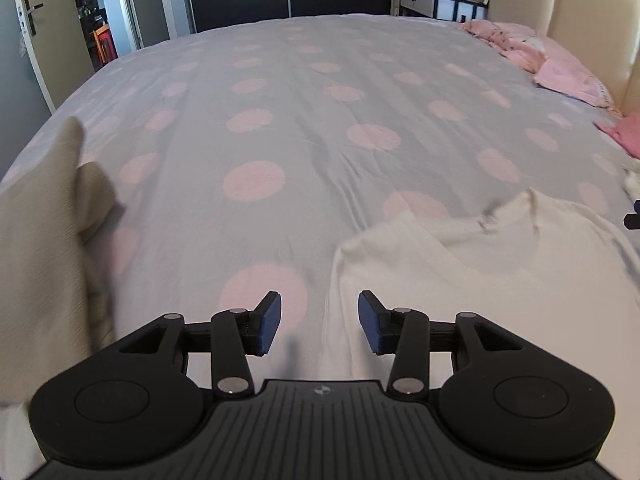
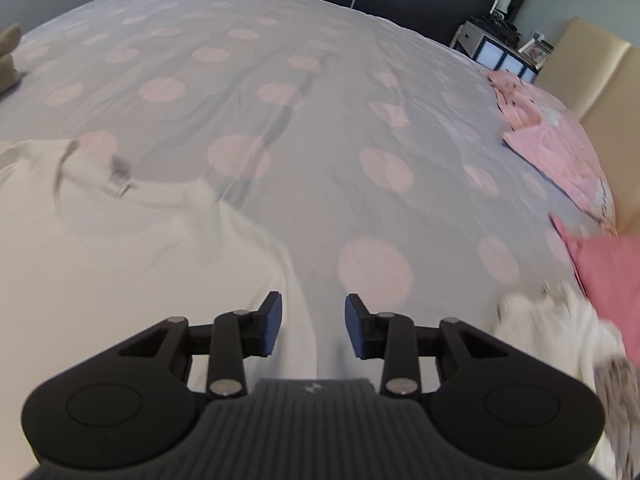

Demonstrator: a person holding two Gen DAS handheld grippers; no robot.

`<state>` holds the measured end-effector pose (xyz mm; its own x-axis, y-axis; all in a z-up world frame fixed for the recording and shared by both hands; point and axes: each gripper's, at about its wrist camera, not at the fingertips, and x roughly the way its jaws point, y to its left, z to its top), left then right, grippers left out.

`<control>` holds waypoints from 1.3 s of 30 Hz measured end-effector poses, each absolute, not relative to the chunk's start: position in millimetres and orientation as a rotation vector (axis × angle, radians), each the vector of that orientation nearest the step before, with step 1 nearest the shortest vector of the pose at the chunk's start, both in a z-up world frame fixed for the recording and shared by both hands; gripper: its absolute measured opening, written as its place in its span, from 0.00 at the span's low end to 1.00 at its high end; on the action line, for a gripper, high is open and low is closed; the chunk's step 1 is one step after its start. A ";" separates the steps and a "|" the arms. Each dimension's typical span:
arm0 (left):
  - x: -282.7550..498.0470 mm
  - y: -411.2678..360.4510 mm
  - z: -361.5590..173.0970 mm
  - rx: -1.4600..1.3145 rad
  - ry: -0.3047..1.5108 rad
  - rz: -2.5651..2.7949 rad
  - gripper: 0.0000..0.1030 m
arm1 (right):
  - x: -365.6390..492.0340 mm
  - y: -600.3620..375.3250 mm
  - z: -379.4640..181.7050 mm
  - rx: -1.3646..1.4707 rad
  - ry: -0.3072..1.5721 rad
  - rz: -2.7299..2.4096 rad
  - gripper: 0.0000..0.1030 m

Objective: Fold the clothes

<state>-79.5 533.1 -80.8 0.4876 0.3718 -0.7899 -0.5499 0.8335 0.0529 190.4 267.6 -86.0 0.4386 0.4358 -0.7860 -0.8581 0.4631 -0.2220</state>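
Observation:
A white T-shirt (image 1: 480,280) lies spread on the bed, its neckline and label away from me. My left gripper (image 1: 320,322) hovers open over the shirt's left edge, nothing between its blue pads (image 1: 269,322). In the right wrist view the same white T-shirt (image 2: 120,248) fills the lower left. My right gripper (image 2: 314,326) is open above the shirt's right edge, with one pad over the cloth and the other over the bedcover. Neither gripper holds any cloth.
The bedcover (image 1: 300,92) is grey with pink dots. A beige garment (image 1: 40,248) lies at the left. Pink bedding (image 1: 560,68) and a cream headboard (image 1: 580,20) are at the right. A pink garment (image 2: 612,276) and white cloth (image 2: 560,328) lie right of the right gripper.

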 end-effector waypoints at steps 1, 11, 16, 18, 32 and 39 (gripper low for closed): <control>-89.2 525.7 -75.1 -0.211 0.905 0.567 0.43 | 185.0 255.6 -82.7 -0.677 0.730 0.885 0.37; -197.3 446.3 -52.5 -0.257 0.965 0.556 0.49 | 121.4 132.9 -69.7 -0.629 0.848 0.882 0.40; -240.6 413.1 -74.4 -0.279 0.997 0.557 0.50 | 102.0 89.6 -76.5 -0.564 0.911 0.845 0.41; -253.3 409.0 -83.4 -0.308 1.009 0.575 0.50 | 94.4 75.8 -80.8 -0.543 0.932 0.833 0.41; -309.0 390.7 -126.3 -0.473 1.189 0.574 0.50 | 71.9 17.2 -118.1 -0.508 1.080 0.825 0.45; -311.4 386.9 -130.4 -0.511 1.215 0.535 0.20 | 72.5 7.2 -119.4 -0.424 1.140 0.823 0.40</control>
<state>-311.4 386.9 -130.3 0.2580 0.1107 -0.9598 -0.6338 0.7692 -0.0817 72.5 7.2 -119.4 0.1770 0.3566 -0.9173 -0.7586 0.6433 0.1037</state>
